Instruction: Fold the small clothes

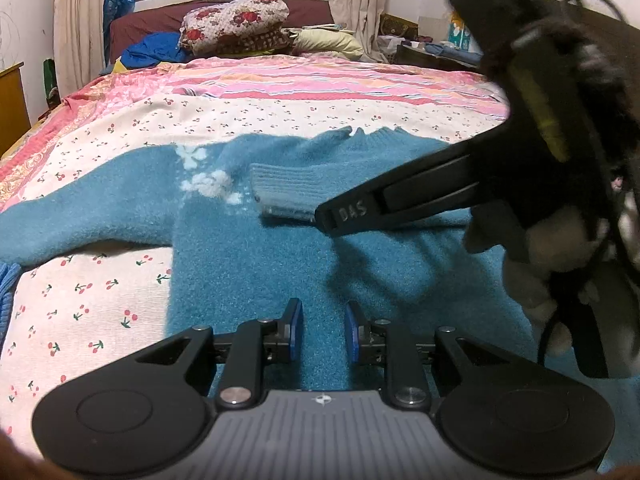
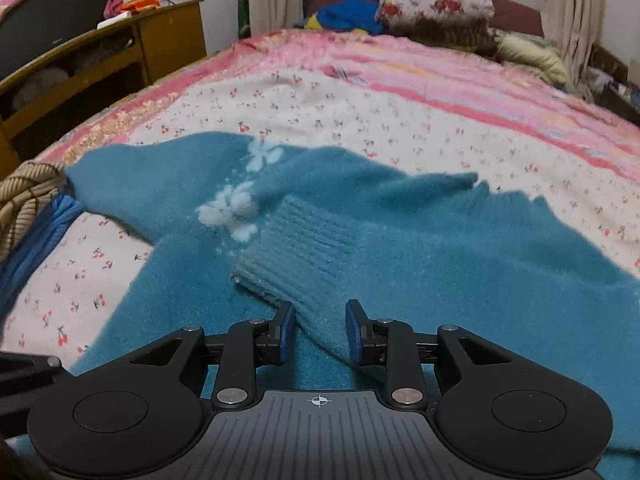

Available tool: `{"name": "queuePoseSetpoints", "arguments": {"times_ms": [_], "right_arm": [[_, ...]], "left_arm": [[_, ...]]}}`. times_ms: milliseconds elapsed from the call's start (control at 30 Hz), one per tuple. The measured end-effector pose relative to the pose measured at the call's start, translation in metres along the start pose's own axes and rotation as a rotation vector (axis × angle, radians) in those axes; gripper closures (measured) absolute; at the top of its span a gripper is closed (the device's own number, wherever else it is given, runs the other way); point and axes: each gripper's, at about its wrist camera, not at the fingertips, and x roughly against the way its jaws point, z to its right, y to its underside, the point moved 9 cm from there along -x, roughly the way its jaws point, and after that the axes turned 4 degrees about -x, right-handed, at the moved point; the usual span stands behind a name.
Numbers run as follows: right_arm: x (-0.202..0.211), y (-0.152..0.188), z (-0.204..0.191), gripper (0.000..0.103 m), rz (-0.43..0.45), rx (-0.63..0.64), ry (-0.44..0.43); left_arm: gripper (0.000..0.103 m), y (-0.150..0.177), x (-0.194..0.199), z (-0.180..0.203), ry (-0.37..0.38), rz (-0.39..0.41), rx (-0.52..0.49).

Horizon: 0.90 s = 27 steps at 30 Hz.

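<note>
Over the teal sweater [image 2: 440, 272], both downward-tilted claws stand apart: right claw [image 2: 320, 330] straddling its sleeve [image 2: 304, 240], left claw [image 1: 323, 330] empty.

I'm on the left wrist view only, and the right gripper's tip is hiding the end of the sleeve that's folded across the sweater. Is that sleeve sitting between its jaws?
Observer: Yes. In the right wrist view the sleeve runs between the jaws of the right gripper. The jaws stand apart and do not appear to pinch it. The sleeve lies flat on the sweater.
Operator: The other sleeve is cut off at my left edge. Is anything near its end?
Observer: A tan ribbed knit lies bunched beside that sleeve's blue cuff, at the edge of the bed.
</note>
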Motion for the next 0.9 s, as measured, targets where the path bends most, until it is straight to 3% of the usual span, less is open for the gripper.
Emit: {"name": "queuePoseSetpoints", "arguments": {"times_ms": [900], "right_arm": [[0.023, 0.009, 0.022, 0.075, 0.021, -0.034, 0.023]], "left_arm": [[0.072, -0.001, 0.001, 0.011, -0.037, 0.006, -0.047]]}}
